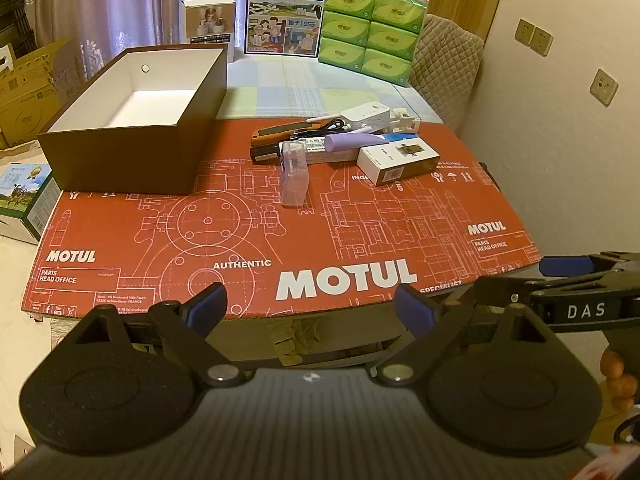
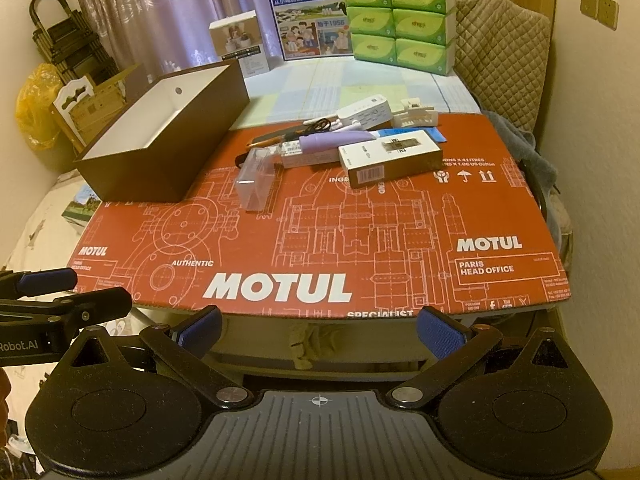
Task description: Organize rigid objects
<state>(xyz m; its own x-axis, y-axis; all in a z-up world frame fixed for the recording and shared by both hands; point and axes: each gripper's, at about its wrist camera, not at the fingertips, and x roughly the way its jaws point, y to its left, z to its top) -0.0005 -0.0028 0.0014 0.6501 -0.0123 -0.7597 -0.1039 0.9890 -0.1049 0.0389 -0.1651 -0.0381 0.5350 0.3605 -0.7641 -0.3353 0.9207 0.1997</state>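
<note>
Both grippers hung back off the near edge of the red printed cardboard sheet [image 1: 280, 240] covering the table, nothing held: the left gripper [image 1: 310, 306] had its blue-padded fingers [image 1: 208, 304] spread wide, and the right gripper [image 2: 320, 328] was spread wide too. The open dark-brown cardboard box with white inside [image 1: 136, 128] sat empty at the far left of the sheet. The loose pile lay to its right, well apart from both grippers: a clear plastic case [image 1: 295, 176] nearest, a white-and-brown rectangular carton [image 1: 400, 162], a lilac handled tool [image 1: 352, 142], an orange-and-black knife-like tool [image 1: 280, 132], a white adapter block [image 1: 366, 114] with black cable (partly overlapping, hard to separate). All looked light and stiff. The clear case was probably slick and somewhat brittle, best pinched across its narrow sides; the carton would likely take a grip across its short width without crushing.
</note>
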